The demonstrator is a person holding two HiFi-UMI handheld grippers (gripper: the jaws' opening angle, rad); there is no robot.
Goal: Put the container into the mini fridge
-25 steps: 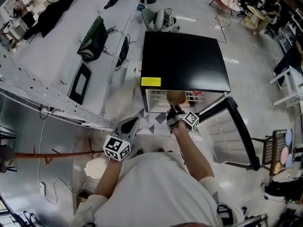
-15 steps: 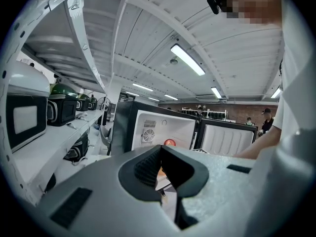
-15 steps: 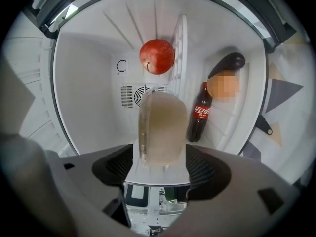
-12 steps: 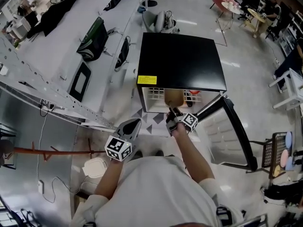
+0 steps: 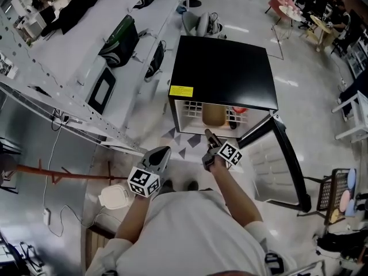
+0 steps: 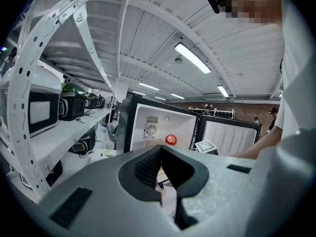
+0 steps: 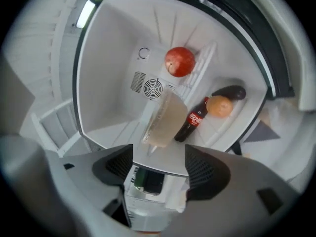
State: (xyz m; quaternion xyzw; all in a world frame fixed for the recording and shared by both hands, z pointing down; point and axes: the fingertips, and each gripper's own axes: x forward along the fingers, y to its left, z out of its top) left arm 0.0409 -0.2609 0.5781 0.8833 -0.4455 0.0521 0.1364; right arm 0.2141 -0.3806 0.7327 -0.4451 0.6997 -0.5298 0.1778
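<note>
Location: container (image 7: 165, 120) stands inside mini fridge (image 5: 221, 73), 12 o'clock of my right gripper (image 7: 159, 169).
Right jaws: spread, empty.
Left gripper (image 6: 160, 168): jaws pressed together.
Advice: I'd withdraw straight, sparing the bottle (image 7: 192, 121) at its 3 o'clock.

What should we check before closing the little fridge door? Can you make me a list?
1. Container inside the mini fridge: ok.
2. Right hand-held gripper open, nothing between its jaws: ok.
3. Right hand-held gripper outside the fridge opening: ok.
4. Container apart from the cola bottle: cannot tell.
5. Door shut: not ok, it stands wide open.
6. Left hand-held gripper empty: ok, shut.
</note>
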